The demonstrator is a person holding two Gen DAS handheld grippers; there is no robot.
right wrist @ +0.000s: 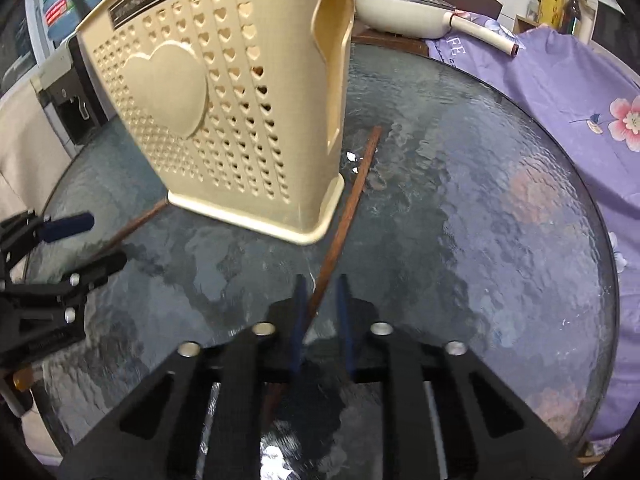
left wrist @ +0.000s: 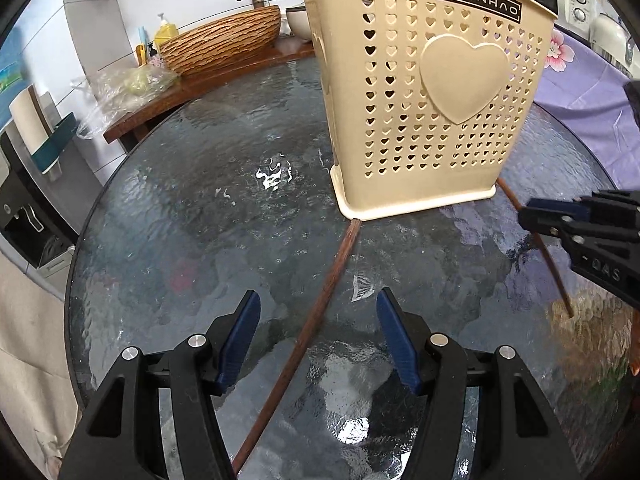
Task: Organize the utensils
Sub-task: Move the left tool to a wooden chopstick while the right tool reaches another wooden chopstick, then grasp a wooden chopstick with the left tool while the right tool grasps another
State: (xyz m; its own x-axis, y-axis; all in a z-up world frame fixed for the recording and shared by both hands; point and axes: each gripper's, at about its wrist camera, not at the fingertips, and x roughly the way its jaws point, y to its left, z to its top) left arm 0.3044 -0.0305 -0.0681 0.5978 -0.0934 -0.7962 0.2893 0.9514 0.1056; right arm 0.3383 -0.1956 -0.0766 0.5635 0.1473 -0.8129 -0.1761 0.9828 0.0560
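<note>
Blue-padded fingers (left wrist: 240,340) of the left gripper (left wrist: 318,338) stand wide apart above the round glass table (left wrist: 208,216), pressing on nothing. Between them, lying flat on the glass, runs a dark brown chopstick (left wrist: 320,300); it touches neither pad, and its far end reaches the base of the cream utensil holder (left wrist: 432,128) standing just ahead of the fingertips. On the holder's front, above a raised heart and rows of small heart-shaped holes, a black label reads "JIANHAO". Brown sticks poke out of its top.

Further right, the right gripper (right wrist: 322,312) points down at the table with its fingers (right wrist: 298,320) drawn narrow. A second chopstick (right wrist: 348,208) lies between them, its near end at the left pad; motion blur keeps me from telling whether both pads press on it. It stretches away from the fingertips, passing just beside the holder's right corner. In the left wrist view, white lettering on this gripper's body seems to read "DAS", partly cut off.

Beyond the right fingers, a purple flowered cloth (right wrist: 560,92) bears the letters "FE", and a cream pan (right wrist: 404,16) sits behind it.
</note>
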